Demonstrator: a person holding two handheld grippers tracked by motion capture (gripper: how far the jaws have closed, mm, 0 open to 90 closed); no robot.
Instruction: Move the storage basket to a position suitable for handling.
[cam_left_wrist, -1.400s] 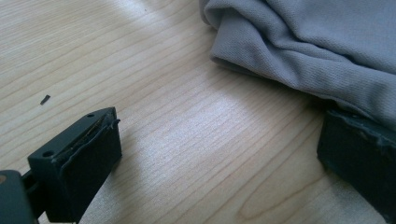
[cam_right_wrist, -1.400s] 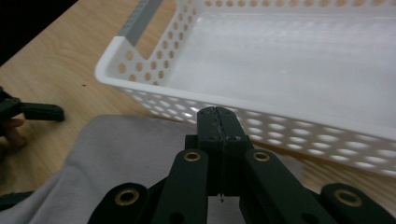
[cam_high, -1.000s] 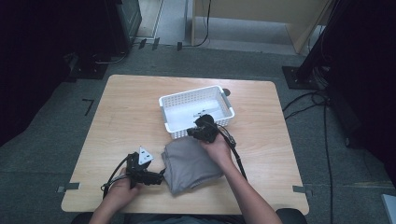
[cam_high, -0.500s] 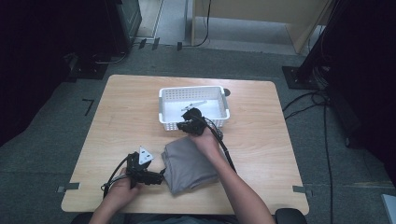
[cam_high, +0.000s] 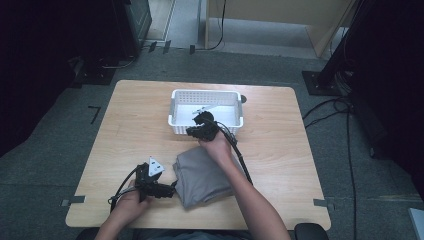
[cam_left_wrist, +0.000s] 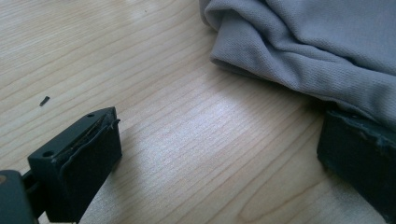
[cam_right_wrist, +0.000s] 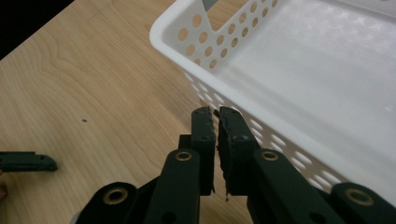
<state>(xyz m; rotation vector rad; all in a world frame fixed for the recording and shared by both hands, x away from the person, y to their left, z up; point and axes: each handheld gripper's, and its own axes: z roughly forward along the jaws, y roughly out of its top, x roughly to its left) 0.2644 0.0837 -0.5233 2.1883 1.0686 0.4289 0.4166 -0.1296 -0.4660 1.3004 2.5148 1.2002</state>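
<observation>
A folded grey cloth lies on the wooden table near its front edge. My left gripper rests on the table at the cloth's left edge. It is open, with bare wood between the jaws and the cloth lying over the right jaw. My right gripper is above the cloth, at the near wall of a white perforated basket. Its jaws have just been opening. A thin slit shows between them, with nothing in it, just outside the basket wall.
The table has bare wood to the left and right of the basket. A black cable trails from the right gripper across the cloth. Around the table are dark stands and floor cables.
The right hand has moved left along the basket's near wall, and the basket has shifted slightly away and to the left. The left gripper and the cloth have stayed put.
</observation>
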